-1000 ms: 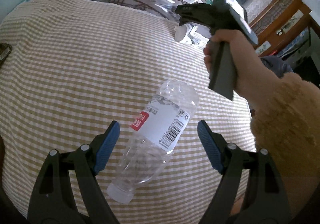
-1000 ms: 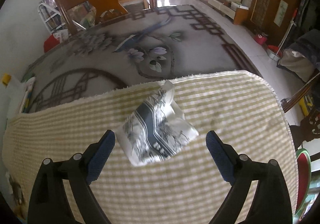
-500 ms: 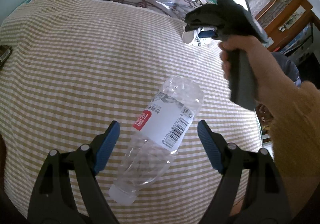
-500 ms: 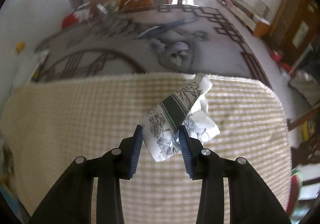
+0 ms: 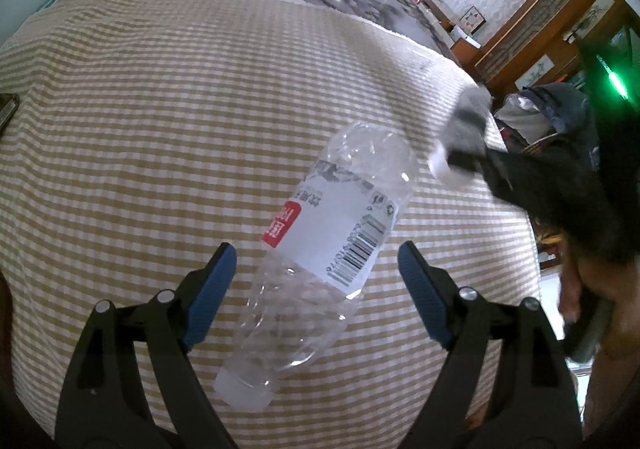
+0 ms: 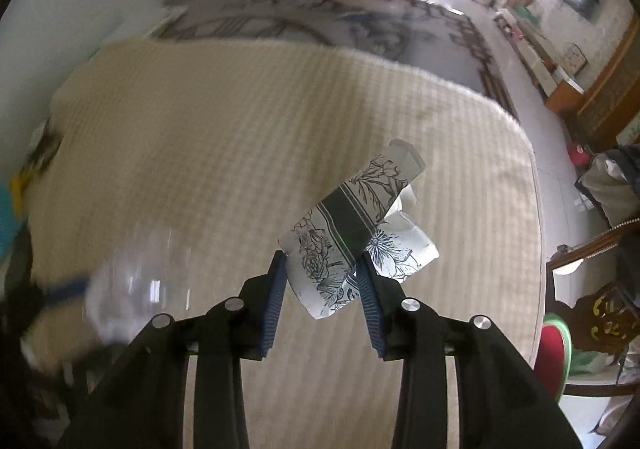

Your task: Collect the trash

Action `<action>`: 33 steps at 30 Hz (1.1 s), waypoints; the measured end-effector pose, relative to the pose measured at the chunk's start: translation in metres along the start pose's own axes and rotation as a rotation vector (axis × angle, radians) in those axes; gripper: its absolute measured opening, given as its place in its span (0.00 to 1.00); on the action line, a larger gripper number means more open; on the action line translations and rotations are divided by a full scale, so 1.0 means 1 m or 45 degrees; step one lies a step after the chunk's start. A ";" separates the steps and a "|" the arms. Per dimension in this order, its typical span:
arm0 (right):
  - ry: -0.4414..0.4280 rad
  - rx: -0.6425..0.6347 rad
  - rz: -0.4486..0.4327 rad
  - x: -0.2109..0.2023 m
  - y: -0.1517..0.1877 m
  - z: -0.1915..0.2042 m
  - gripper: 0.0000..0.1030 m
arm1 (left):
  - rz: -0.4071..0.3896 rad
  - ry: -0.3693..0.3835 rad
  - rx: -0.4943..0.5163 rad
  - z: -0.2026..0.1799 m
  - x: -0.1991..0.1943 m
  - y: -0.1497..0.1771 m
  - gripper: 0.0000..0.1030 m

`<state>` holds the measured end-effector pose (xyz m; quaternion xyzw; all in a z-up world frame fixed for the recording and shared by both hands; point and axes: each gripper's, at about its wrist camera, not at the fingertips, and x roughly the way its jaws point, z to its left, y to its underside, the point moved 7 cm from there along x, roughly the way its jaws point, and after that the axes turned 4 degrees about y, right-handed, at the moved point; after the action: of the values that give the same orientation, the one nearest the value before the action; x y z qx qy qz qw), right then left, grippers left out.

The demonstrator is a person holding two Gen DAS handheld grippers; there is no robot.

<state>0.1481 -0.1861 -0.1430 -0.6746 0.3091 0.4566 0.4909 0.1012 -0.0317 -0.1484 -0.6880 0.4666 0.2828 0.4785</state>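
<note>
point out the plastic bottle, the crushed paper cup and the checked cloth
plastic bottle (image 5: 340, 217), left wrist view, on its white label
crushed paper cup (image 6: 352, 225), right wrist view, on its dark stripe
checked cloth (image 5: 160, 109), left wrist view, on a bare patch

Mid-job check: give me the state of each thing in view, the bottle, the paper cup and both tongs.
Plastic bottle: empty, crumpled, capless, lying on its side on the checked cloth, not gripped.
Paper cup: crushed, pinched between the right tongs.
Left tongs: open, straddling the bottle, pads apart from it.
Right tongs: shut on the paper cup.
</note>
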 end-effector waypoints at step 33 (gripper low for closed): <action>-0.354 0.794 -0.078 0.009 0.016 -0.020 0.71 | 0.019 -0.082 0.061 -0.011 0.024 0.002 0.72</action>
<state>0.1442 -0.2095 -0.1554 -0.4323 0.3435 0.4127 0.7245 0.1088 -0.0505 -0.1649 -0.6634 0.4626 0.2972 0.5075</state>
